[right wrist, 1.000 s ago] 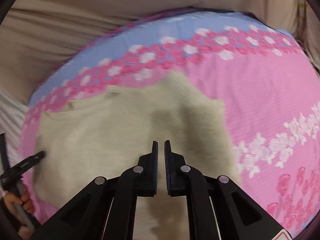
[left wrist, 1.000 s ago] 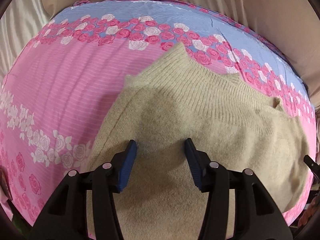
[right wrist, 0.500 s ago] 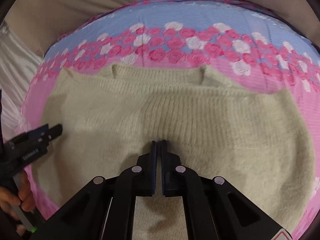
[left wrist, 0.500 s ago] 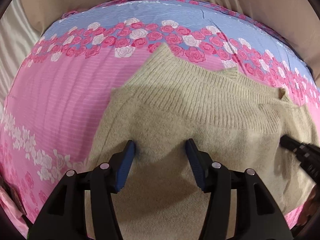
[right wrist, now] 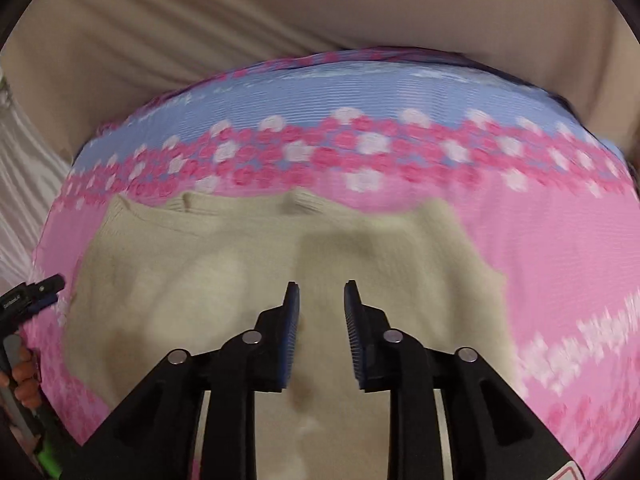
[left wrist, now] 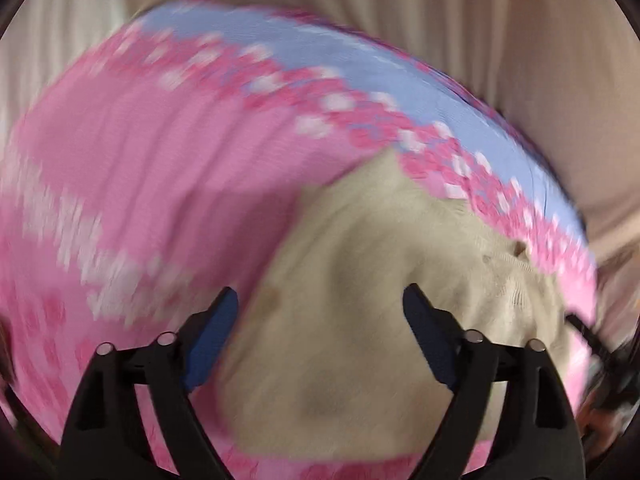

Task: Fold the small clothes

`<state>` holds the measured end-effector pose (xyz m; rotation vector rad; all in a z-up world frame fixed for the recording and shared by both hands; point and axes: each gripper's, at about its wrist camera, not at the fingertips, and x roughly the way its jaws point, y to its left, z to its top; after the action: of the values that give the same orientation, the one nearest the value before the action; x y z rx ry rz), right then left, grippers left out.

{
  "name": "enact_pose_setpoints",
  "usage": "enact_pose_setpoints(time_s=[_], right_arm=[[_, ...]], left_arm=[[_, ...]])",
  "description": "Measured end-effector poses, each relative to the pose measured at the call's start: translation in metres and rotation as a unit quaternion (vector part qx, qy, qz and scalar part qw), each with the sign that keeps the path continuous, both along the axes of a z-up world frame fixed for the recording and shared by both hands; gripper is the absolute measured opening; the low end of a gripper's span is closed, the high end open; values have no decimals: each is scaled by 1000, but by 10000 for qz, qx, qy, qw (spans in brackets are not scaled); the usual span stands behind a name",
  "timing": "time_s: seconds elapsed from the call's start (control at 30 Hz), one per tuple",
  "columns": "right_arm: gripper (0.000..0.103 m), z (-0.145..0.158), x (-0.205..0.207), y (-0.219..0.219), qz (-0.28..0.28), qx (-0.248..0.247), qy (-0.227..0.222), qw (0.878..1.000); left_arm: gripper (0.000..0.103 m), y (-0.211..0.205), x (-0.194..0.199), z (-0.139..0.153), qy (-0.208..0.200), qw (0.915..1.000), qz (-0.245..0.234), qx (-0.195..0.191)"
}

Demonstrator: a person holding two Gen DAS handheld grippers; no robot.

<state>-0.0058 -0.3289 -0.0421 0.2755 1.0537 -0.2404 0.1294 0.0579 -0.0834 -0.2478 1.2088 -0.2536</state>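
Beige sweater [right wrist: 248,280] flat on pink floral sheet [right wrist: 560,248], left gripper [left wrist: 320,312] wide open and right gripper [right wrist: 320,300] part-open above it, both empty

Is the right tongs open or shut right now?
Open: the right tongs show a clear gap between blue pads, empty above the beige knit sweater.

The sweater [right wrist: 256,280] is soft, fuzzy knit wool, beige, with ribbed rows at its 12 o'clock edge. It lies on a smooth cotton sheet [right wrist: 540,248], pink and blue with printed roses. At 12 o'clock hangs a beige curtain [right wrist: 320,8] of slightly shiny cloth. The right gripper [right wrist: 320,292] is matt black plastic with bumpy blue rubber pads and shiny metal pins.
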Motion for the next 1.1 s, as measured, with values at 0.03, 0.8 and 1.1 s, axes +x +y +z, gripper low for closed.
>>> enact_pose_setpoints(time_s=[0.03, 0.8, 1.1], right_arm=[[24, -2, -16, -9, -170, 32, 15, 9998], [27, -41, -71, -91, -1380, 228, 322, 9896], [44, -10, -106, -53, -1412, 478, -128, 9887]], left_arm=[[82, 16, -3, -11, 242, 9993, 216, -171], [71, 12, -44, -51, 772, 9964, 317, -128], [25, 25, -47, -57, 799, 9892, 801, -928]])
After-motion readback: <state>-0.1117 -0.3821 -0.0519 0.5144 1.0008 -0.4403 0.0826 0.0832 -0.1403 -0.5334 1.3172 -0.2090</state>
